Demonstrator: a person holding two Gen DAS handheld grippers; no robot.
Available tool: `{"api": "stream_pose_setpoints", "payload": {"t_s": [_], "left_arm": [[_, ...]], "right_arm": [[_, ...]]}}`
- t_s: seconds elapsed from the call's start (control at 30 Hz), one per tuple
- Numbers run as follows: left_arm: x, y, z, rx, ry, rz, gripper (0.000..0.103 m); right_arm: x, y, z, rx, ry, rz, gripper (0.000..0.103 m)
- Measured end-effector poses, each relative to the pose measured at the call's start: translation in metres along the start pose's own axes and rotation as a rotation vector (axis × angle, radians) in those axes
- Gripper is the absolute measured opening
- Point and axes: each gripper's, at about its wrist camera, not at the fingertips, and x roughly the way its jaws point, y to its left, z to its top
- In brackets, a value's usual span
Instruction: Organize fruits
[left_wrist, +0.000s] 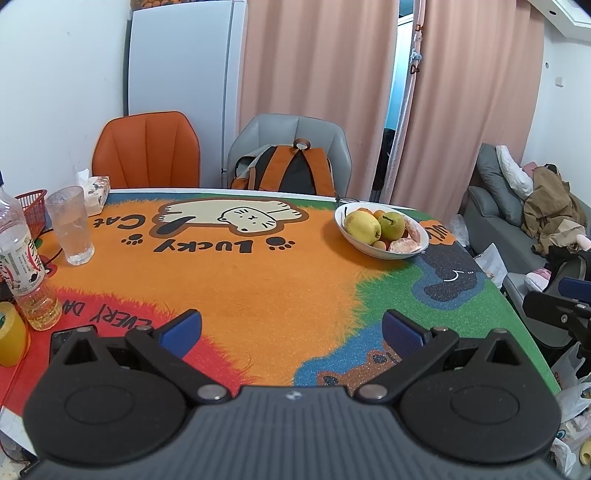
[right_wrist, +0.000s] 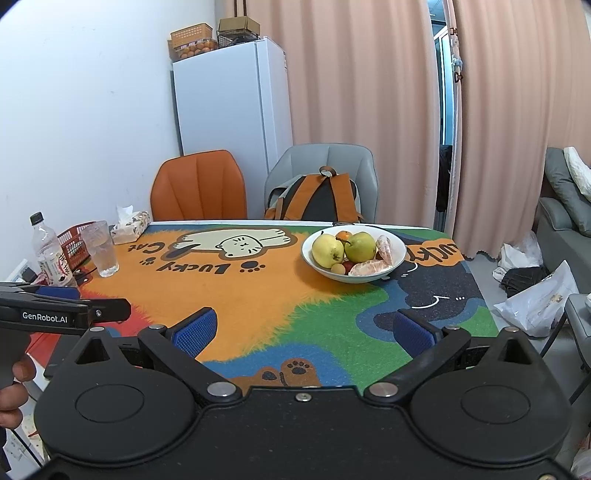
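A white bowl (left_wrist: 343, 227) (right_wrist: 310, 258) stands at the far right of the table. It holds a yellow pear (left_wrist: 362, 225) (right_wrist: 327, 251), a green pear (left_wrist: 392, 225) (right_wrist: 360, 246), peeled orange pieces (left_wrist: 404, 245) (right_wrist: 367, 268) and small oranges (right_wrist: 344, 235). My left gripper (left_wrist: 291, 332) is open and empty above the near table edge. My right gripper (right_wrist: 304, 328) is open and empty, also near the front edge. Both are well short of the bowl.
A colourful cat mat (left_wrist: 240, 280) covers the table. At the left stand a glass (left_wrist: 72, 225) (right_wrist: 101, 249), a bottle (left_wrist: 22, 254) (right_wrist: 50, 253), a red basket (left_wrist: 35, 210), a tissue box (left_wrist: 96, 190) and yellow tape (left_wrist: 11, 338). Two chairs and a backpack (left_wrist: 291, 170) stand behind.
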Motion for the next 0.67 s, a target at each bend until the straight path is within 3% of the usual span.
{"api": "stream_pose_setpoints", "payload": {"t_s": [0.67], "left_arm": [[-0.0006, 0.0011, 0.0008, 0.004, -0.001, -0.006, 0.103]], "right_arm": [[0.0043, 0.0032, -0.0016, -0.007, 0.007, 0.005, 0.103]]}}
